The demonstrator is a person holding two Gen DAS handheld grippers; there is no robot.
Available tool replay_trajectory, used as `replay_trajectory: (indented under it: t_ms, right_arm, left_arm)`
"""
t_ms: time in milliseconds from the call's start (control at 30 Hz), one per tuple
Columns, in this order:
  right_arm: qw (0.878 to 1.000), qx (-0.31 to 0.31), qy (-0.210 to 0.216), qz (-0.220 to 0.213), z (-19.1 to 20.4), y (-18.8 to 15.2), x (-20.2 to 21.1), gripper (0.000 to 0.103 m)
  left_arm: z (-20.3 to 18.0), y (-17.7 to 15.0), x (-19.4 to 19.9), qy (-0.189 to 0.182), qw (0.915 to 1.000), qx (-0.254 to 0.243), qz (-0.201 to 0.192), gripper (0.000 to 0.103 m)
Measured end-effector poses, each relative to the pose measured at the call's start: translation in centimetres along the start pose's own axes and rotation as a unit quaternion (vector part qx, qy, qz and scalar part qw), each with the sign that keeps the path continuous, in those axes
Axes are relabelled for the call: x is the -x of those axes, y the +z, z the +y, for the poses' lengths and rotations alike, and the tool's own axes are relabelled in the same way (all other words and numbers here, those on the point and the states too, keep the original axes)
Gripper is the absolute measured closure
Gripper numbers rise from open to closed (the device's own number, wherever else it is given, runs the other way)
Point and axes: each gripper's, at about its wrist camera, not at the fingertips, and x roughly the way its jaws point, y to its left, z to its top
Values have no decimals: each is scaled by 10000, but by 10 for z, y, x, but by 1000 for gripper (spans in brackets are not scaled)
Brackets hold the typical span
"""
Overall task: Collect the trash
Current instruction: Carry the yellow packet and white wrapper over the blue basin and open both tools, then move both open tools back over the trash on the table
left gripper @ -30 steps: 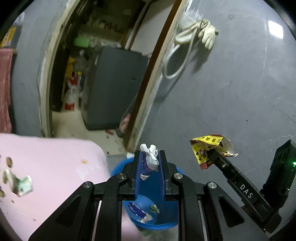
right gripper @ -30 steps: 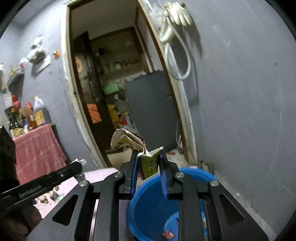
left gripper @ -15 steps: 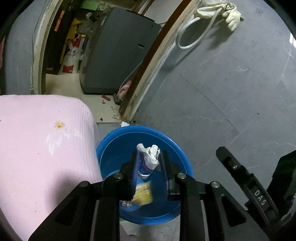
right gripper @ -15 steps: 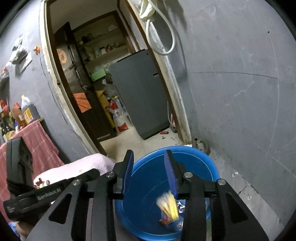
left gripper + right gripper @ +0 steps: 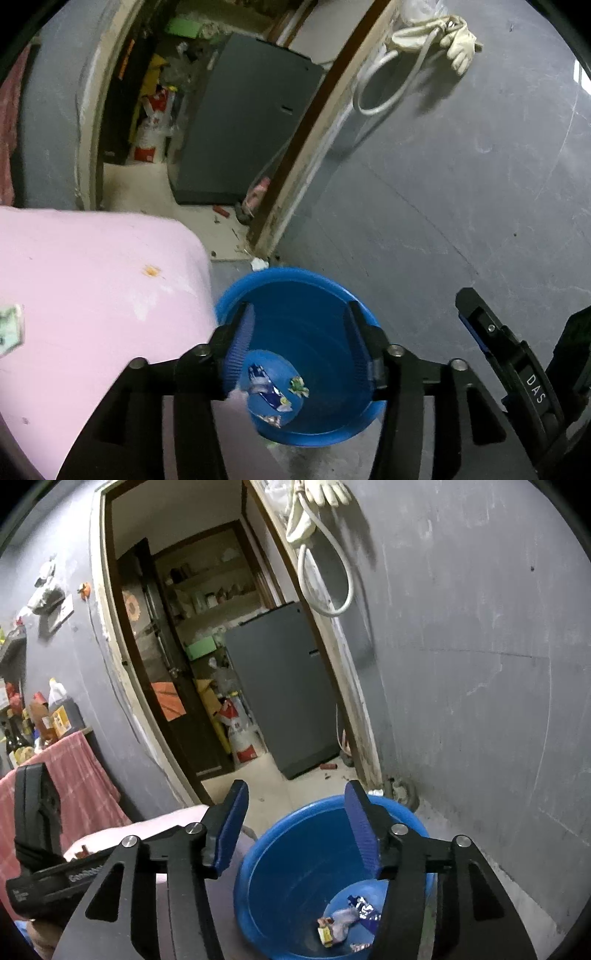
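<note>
Both tools hang over a round blue plastic bucket (image 5: 354, 417) that stands on the floor beside a grey plastered wall (image 5: 461, 184). The left tool (image 5: 298, 343) has its ribbed blue pads spread and widening, with nothing between them; only the bucket's smooth inner wall shows through the gap. The right tool (image 5: 295, 827) is likewise released, its jaws still parting and bare of any load.

The trash lies at the bottom of the bucket: a crumpled blue and white wrapper (image 5: 364, 910), a wad of pale crinkled plastic (image 5: 341, 923) and a small yellow folded packet (image 5: 325, 932), all close together on the near right of the base. In the left view the same blue wrapper (image 5: 264, 386) lies flat near a small green scrap (image 5: 298, 386).

Left of the bucket, touching its rim in the left view, is a soft pink ribbed cover (image 5: 92, 295) with a small orange crumb (image 5: 151, 271) on it. Far behind, a doorway frames a plain grey fridge (image 5: 288, 686).
</note>
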Motion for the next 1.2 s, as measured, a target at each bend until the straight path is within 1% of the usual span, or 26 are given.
replay_trajectory:
  t_ms: [33, 67, 100, 167, 233, 267, 333, 400, 467, 567, 633, 800, 1000, 1200]
  right_arm:
    - [10000, 29, 5, -59, 2, 1, 2, 39]
    - [9999, 58, 13, -118, 4, 1, 4, 29]
    - [9998, 92, 35, -191, 6, 2, 6, 25]
    - [9994, 185, 53, -291, 12, 4, 10, 24]
    - [9989, 277, 45, -385, 17, 5, 12, 21]
    - [9985, 302, 66, -442, 20, 6, 15, 19]
    - [9977, 349, 147, -558, 26, 8, 19, 15]
    - [9964, 426, 207, -706, 35, 9, 23, 6]
    - [9944, 540, 247, -879, 44, 10, 29, 0]
    - [9911, 752, 363, -1037, 58, 10, 33, 0]
    - [9892, 867, 450, -1090, 68, 10, 35, 0]
    - [9856, 1066, 645, -1143, 92, 9, 37, 0]
    - [9804, 1318, 805, -1226, 125, 8, 42, 0]
    - [9740, 1512, 1070, -1305, 154, 6, 49, 0]
  left_arm:
    - [1, 1, 6, 56, 9999, -5, -93, 44]
    - [3, 2, 13, 129, 9997, -6, -190, 36]
    - [5, 2, 22, 220, 9992, -14, -329, 33]
    - [8, 3, 35, 328, 9981, -57, -509, 24]
    - [12, 5, 50, 540, 9960, -97, -709, 20]
    - [13, 5, 57, 642, 9948, -115, -787, 14]
    - [17, 5, 72, 849, 9910, -144, -1022, 10]
    - [20, 4, 90, 1017, 9861, -246, -1288, 8]
    - [23, 3, 106, 1171, 9811, -370, -1497, 4]
    - [26, -1, 128, 1394, 9726, -589, -1762, 3]
    - [27, -4, 139, 1500, 9685, -705, -1860, 3]
    - [38, -8, 164, 1693, 9598, -765, -2102, 3]
    - [51, -9, 194, 1962, 9517, -776, -2230, 2]
    - [61, -14, 226, 2192, 9435, -784, -2359, 2]
